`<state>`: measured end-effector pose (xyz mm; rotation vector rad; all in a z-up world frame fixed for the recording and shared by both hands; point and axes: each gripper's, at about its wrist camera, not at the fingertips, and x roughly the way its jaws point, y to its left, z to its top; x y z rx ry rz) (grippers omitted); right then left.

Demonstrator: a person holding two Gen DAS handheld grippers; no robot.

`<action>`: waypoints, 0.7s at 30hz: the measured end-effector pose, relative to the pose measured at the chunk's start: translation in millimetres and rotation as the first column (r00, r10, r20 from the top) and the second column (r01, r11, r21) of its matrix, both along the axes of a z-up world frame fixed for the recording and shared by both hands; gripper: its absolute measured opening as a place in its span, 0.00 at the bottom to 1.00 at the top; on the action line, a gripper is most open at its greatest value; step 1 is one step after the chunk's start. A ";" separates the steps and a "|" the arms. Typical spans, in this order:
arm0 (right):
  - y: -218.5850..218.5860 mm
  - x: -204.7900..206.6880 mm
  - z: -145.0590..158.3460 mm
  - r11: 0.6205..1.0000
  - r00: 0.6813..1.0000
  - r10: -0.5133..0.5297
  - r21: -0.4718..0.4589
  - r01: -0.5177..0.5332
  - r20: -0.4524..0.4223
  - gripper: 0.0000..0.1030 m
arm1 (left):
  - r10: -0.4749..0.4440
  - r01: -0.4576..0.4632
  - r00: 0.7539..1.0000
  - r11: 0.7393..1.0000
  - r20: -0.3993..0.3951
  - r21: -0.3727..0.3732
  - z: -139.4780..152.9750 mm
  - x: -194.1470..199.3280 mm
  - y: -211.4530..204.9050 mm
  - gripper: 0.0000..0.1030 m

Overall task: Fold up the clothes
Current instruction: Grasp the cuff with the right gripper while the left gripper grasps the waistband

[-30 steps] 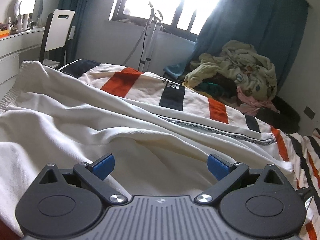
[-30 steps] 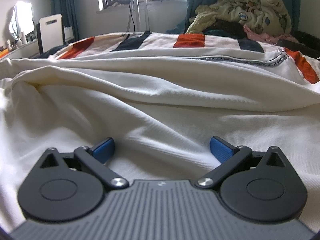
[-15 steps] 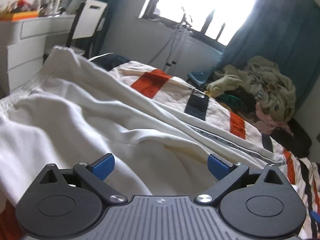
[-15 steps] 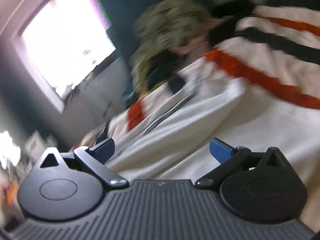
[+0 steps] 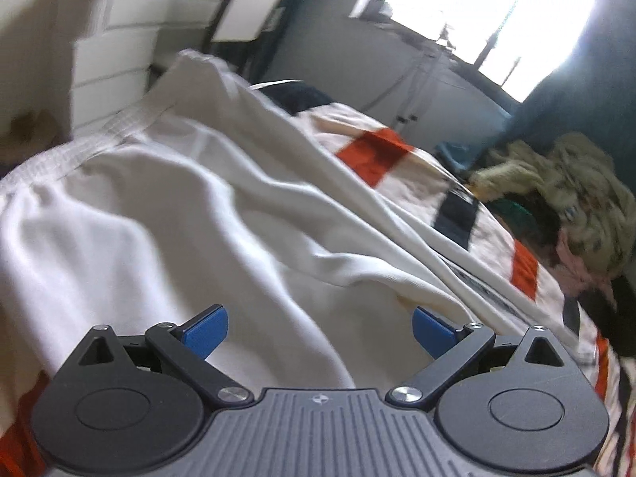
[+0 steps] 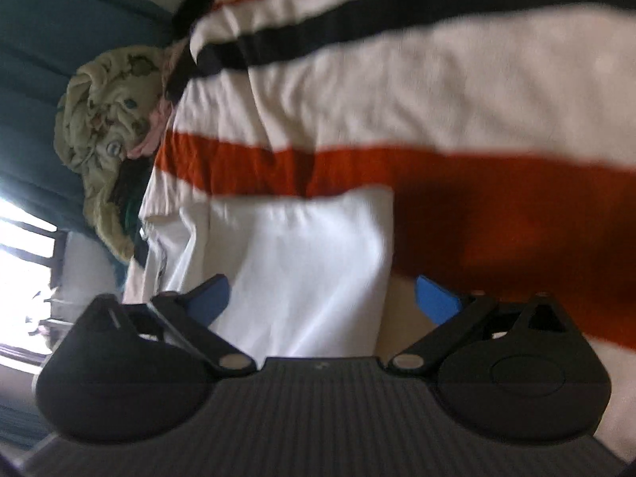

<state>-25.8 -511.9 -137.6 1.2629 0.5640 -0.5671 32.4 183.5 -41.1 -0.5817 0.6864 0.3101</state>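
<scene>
Garment (image 5: 206, 214), cream and rumpled, lies spread over the striped bedspread (image 5: 373, 151), its ribbed hem toward the bed's left edge and one narrow end (image 6: 302, 262) near the right edge. A clothes heap (image 5: 564, 187) sits at the far corner. Left gripper (image 5: 320, 328) and right gripper (image 6: 322, 298) both gape wide, holding nothing. Risk: the blurred, tilted right view suggests haste; a pinch here could catch bedspread along with cloth.

No text, label or number is legible.
</scene>
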 end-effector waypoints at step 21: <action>10.5 -7.6 21.3 0.995 0.969 -0.097 0.046 0.089 0.226 0.07 | 0.539 -0.522 0.839 0.763 -0.071 -0.382 -27.8 -117.9 195.4 0.93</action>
